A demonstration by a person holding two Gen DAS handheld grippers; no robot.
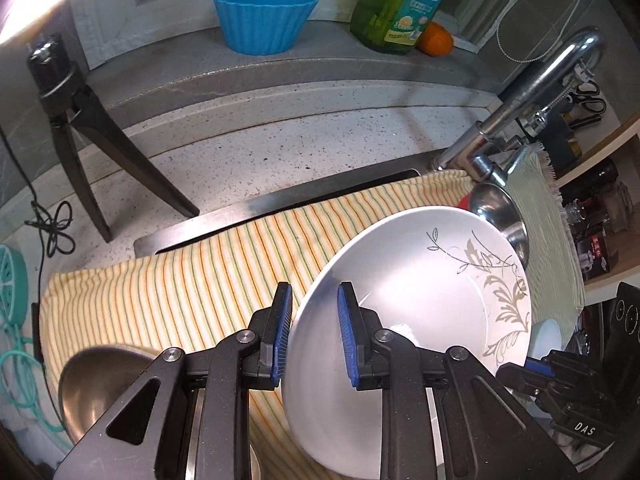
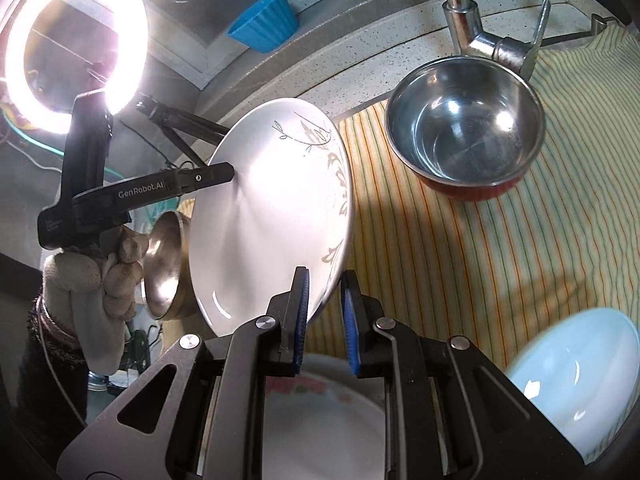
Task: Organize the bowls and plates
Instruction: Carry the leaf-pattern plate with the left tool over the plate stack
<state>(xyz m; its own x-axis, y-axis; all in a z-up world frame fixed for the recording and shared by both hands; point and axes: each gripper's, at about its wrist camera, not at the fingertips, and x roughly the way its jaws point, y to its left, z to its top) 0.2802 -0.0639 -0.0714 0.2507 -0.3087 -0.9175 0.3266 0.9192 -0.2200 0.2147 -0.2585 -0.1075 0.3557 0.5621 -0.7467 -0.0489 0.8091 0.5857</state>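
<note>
A white plate with a grey leaf pattern (image 1: 416,280) is held tilted on edge above the striped cloth; it also shows in the right wrist view (image 2: 272,208). My left gripper (image 1: 314,332) straddles its rim, one blue pad on each side, and seems to hold it. My right gripper (image 2: 324,316) straddles the opposite rim with a small gap at the pads. A steel bowl with a red outside (image 2: 464,128) stands upright on the cloth. A brass-coloured bowl (image 1: 100,388) sits at the left, also seen behind the plate (image 2: 168,264). A pale blue bowl (image 2: 576,384) and a flowered plate (image 2: 324,420) lie below.
The yellow striped cloth (image 1: 180,292) covers the sink area. A chrome faucet (image 1: 532,92) rises at the right. A blue fluted cup (image 1: 264,16), a green soap bottle (image 1: 396,4) and an orange (image 1: 436,40) stand on the back ledge. A black tripod (image 1: 84,132) and ring light (image 2: 80,44) stand left.
</note>
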